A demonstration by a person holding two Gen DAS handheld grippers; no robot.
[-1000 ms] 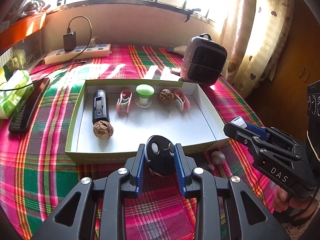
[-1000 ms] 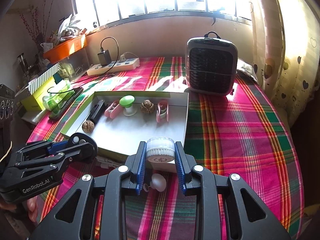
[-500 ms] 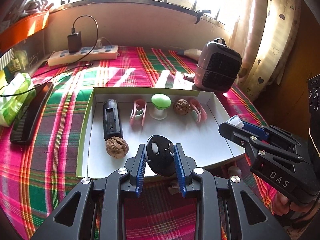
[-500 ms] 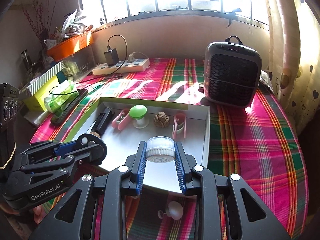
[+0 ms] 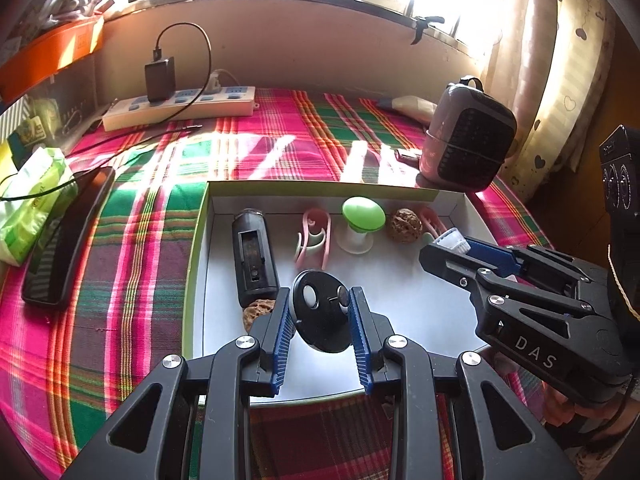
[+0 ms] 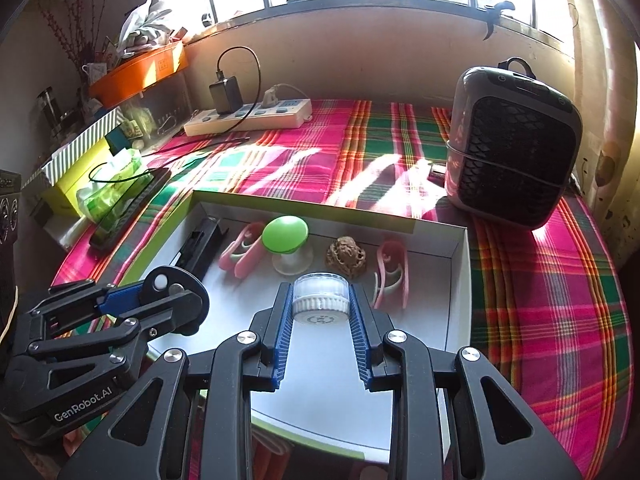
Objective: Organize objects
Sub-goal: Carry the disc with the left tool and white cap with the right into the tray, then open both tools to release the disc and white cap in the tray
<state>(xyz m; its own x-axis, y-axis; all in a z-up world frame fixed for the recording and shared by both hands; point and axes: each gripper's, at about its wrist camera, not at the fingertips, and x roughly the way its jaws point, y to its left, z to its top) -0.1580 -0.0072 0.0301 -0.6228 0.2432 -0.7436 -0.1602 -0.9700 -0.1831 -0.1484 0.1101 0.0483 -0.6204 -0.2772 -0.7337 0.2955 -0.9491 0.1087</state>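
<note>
Both grippers loaded, held over the white tray.

Left gripper [image 5: 321,312], lower centre of its view: jaws closed on a black disc [image 5: 323,312] above the tray [image 5: 400,300] floor. Right gripper [image 6: 320,308], lower centre of its view: jaws closed on a white cap [image 6: 320,300]. Along the tray's far wall: black case [image 5: 254,256], pink clip [image 5: 314,238], green knob [image 5: 362,216], walnut [image 5: 406,220]. Heater [image 6: 514,148] at upper right on the table [image 6: 560,280].

Black tongs [image 5: 320,320], blue ribbed pads [image 5: 280,344].
</note>
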